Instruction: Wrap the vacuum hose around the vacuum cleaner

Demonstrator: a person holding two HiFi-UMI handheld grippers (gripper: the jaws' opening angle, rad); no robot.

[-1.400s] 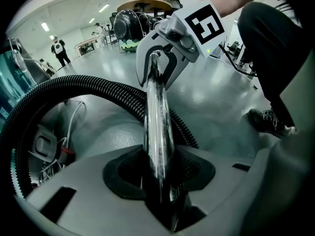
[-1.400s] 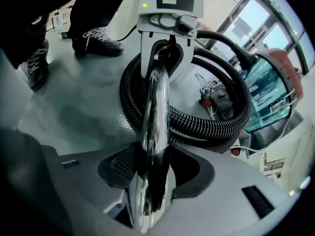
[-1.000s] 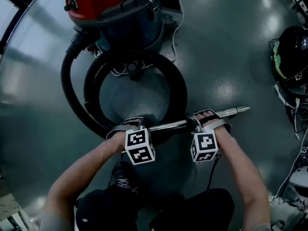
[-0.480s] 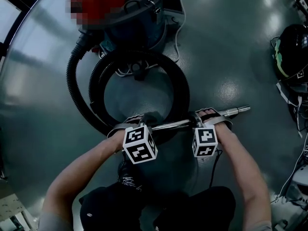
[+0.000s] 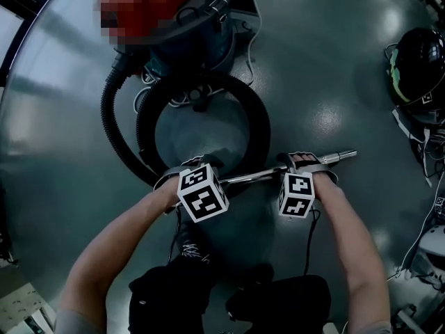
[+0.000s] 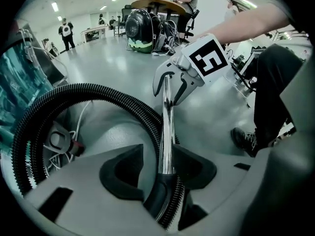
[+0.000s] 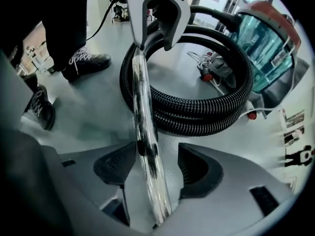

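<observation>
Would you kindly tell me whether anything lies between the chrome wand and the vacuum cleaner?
Only the black hose itself, coiled on the floor between the chrome wand and the vacuum cleaner, and a white cable inside that coil by the cleaner's base. Nothing else visible.

Coiled hose point(image 5: 263, 127) lies on floor point(image 5: 334, 82) before vacuum cleaner point(image 5: 208, 44).

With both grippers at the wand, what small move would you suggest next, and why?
I would probably lift the left gripper and right gripper straight up, clear of the wand. Both pairs of jaws have just been opening, with the wand loose between them, and the hose already lies coiled in front of the vacuum, so this looks like a release.
</observation>
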